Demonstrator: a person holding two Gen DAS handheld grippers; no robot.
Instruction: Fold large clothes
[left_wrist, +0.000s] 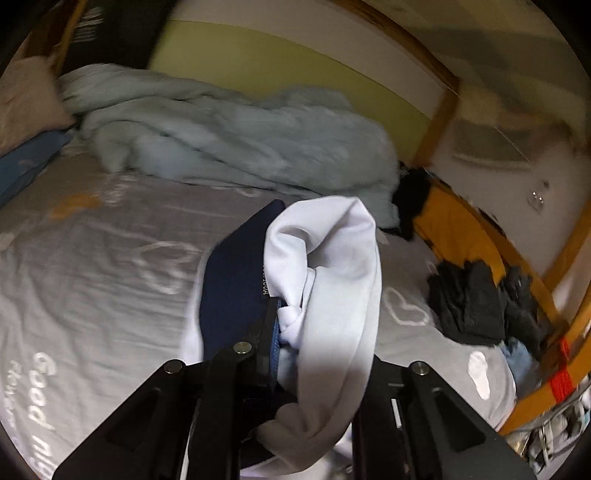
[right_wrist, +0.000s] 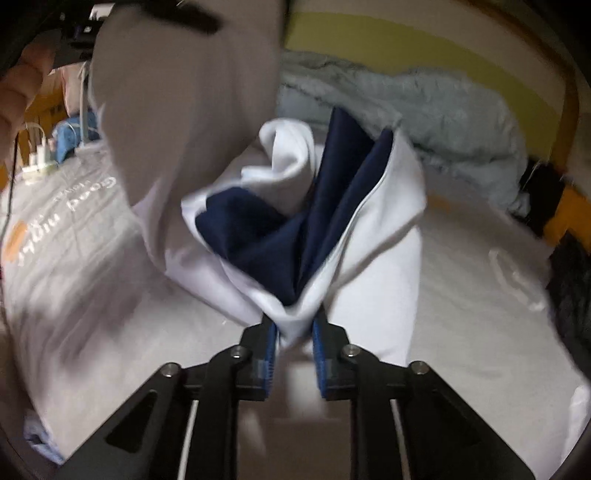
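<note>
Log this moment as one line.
left gripper: shut on white and navy garment | right gripper: shut on garment | garment: lifted over grey bedsheet | fold: not yet done

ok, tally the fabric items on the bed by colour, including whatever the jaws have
White and navy: 1, the garment in both grippers, left gripper, right gripper
Pale blue: 1, the blanket
Dark grey or black: 1, the clothes pile
Grey: 1, the printed bedsheet
Total: 4
</note>
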